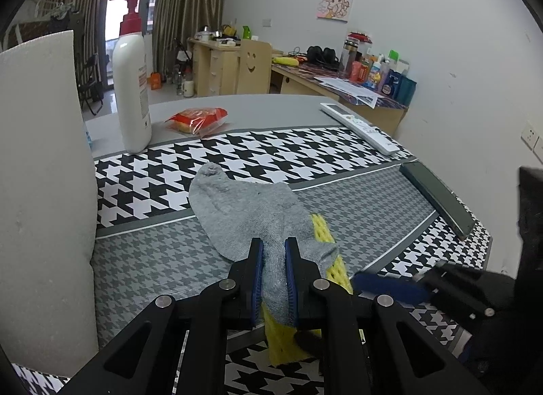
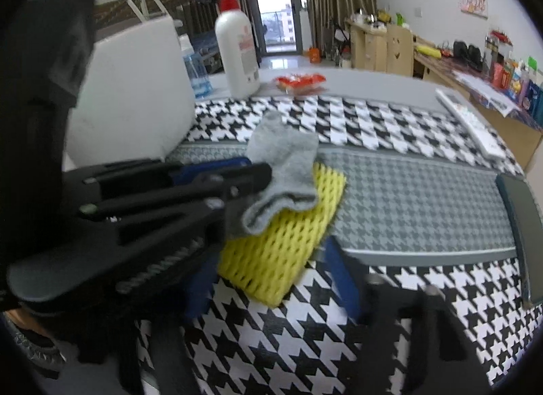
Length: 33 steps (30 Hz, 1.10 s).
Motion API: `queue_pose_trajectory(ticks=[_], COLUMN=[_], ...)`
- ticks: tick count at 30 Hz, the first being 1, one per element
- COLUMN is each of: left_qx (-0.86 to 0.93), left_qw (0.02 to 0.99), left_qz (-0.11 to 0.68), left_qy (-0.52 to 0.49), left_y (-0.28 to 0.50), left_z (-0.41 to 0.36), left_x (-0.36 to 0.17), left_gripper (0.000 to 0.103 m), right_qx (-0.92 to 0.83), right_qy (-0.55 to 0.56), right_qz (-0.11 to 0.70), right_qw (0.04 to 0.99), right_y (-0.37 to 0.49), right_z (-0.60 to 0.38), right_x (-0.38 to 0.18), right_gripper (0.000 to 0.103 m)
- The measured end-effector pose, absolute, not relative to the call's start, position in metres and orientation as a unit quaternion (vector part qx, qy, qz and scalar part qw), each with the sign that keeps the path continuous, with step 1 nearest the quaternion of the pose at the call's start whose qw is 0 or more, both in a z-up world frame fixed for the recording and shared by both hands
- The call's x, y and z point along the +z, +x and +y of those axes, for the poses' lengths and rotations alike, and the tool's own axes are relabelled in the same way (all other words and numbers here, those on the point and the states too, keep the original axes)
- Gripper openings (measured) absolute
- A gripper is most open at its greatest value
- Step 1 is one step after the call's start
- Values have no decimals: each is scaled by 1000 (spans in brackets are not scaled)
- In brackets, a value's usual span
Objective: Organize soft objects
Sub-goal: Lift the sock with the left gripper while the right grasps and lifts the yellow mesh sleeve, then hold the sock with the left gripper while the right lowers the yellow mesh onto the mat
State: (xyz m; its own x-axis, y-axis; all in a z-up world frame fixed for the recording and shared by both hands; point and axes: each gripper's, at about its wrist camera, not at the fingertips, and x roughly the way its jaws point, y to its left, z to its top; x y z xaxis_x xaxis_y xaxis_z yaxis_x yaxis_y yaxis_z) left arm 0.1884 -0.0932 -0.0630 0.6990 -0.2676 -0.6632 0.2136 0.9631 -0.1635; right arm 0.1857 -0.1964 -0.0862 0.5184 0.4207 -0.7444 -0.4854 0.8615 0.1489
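Note:
A grey sock (image 1: 244, 211) lies on the houndstooth table cover, its cuff end over a yellow foam net sleeve (image 1: 319, 228). My left gripper (image 1: 274, 245) is shut on the sock's cuff end. In the right wrist view the sock (image 2: 285, 157) drapes over the yellow sleeve (image 2: 281, 252), with the left gripper (image 2: 251, 174) gripping it from the left. My right gripper (image 2: 268, 259) is open, its blue-padded fingers (image 2: 342, 276) low and near the sleeve's front edge. It also shows in the left wrist view (image 1: 390, 284).
A white foam block (image 1: 44, 174) stands at the left. A white pump bottle (image 1: 132, 89), a red snack bag (image 1: 198, 120), a white remote (image 1: 359, 126) and a dark phone (image 1: 437, 196) sit around the cover (image 1: 356, 204).

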Motion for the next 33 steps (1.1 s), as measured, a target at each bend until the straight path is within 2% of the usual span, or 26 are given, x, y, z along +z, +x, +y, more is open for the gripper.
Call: queue_pose_trajectory(ticks=[3, 6, 7, 10, 30, 31, 33], left_qx=[-129, -129, -128, -127, -123, -123, -121], left_qw=[922, 922, 923, 923, 923, 923, 923], left_qz=[364, 363, 362, 362, 364, 364, 365], left_qy=[-36, -35, -35, -36, -30, -29, -29], left_y=[188, 189, 189, 189, 189, 189, 189], left_z=[-93, -93, -93, -92, -94, -94, -93], left_x=[-63, -62, -62, -63, -65, -65, -65], left_gripper=[14, 14, 14, 14, 14, 14, 14], right_qx=[261, 261, 258, 256, 174, 173, 172], right_qy=[-37, -39, -41, -42, -51, -54, -59], right_qz=[416, 412, 412, 413, 394, 396, 396], right_qw=[870, 872, 873, 873, 901, 900, 900], right_y=[184, 180, 179, 179, 174, 175, 174], right_z=[-199, -202, -203, -208, -264, -264, -262], right_x=[-85, -83, -82, -82, -68, -69, -69], right_gripper=[43, 29, 17, 12, 12, 14, 27])
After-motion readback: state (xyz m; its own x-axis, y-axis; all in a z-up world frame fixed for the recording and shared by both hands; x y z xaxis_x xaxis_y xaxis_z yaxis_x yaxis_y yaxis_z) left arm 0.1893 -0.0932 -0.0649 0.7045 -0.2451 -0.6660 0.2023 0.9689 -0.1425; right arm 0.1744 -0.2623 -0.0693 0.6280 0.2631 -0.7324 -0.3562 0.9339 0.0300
